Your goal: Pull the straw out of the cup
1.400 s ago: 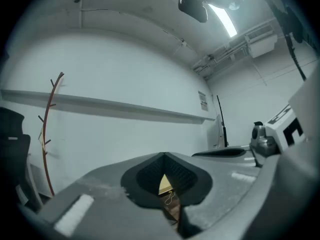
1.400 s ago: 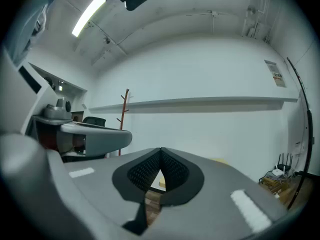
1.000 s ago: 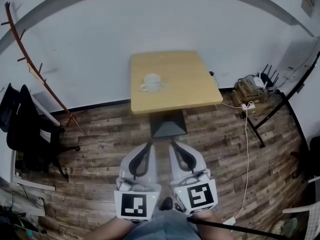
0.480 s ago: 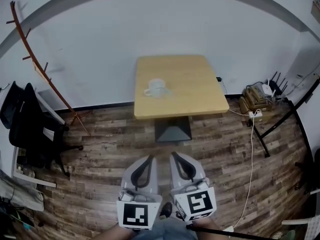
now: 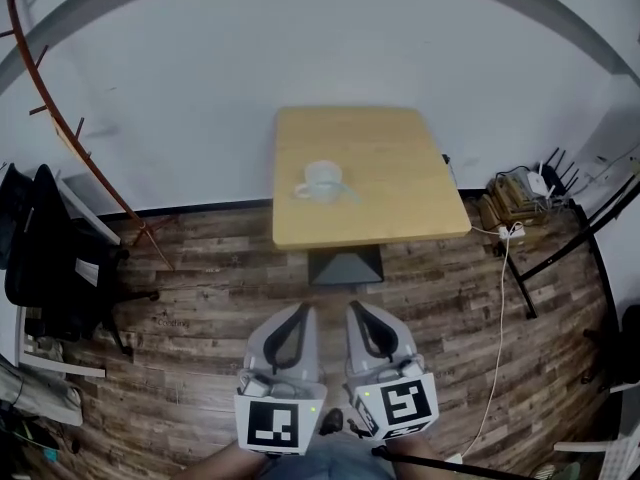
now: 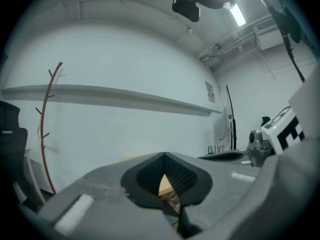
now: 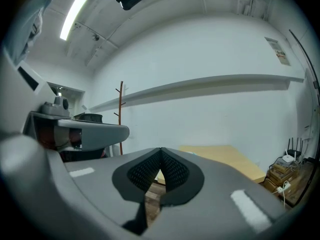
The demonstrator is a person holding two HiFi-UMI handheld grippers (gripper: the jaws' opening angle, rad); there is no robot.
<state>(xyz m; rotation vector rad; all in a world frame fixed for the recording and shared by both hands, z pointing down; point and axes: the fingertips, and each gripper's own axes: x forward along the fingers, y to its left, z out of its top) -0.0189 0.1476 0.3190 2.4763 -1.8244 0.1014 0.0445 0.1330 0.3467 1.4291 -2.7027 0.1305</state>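
Wood-plank floor [image 5: 200,288] under you, pale counter [image 5: 400,158] ahead against a white wall. The white cup [image 5: 322,179] sits left of the counter's middle, the straw [image 5: 346,194] only a faint streak at its right. Your left gripper [image 5: 298,311] and right gripper [image 5: 357,308] hang side by side, well apart from the counter, jaws pressed together on nothing.

A square wooden counter [image 5: 400,183] on a dark pedestal [image 5: 343,265] stands at twelve o'clock, against the white wall [image 5: 300,48]. A reddish coat rack [image 5: 70,133] rises at ten o'clock, with a black chair [image 5: 45,258] at nine. At three o'clock a power strip [image 5: 513,230] and white cable [image 5: 500,318] lie on the plank floor [image 5: 200,298].
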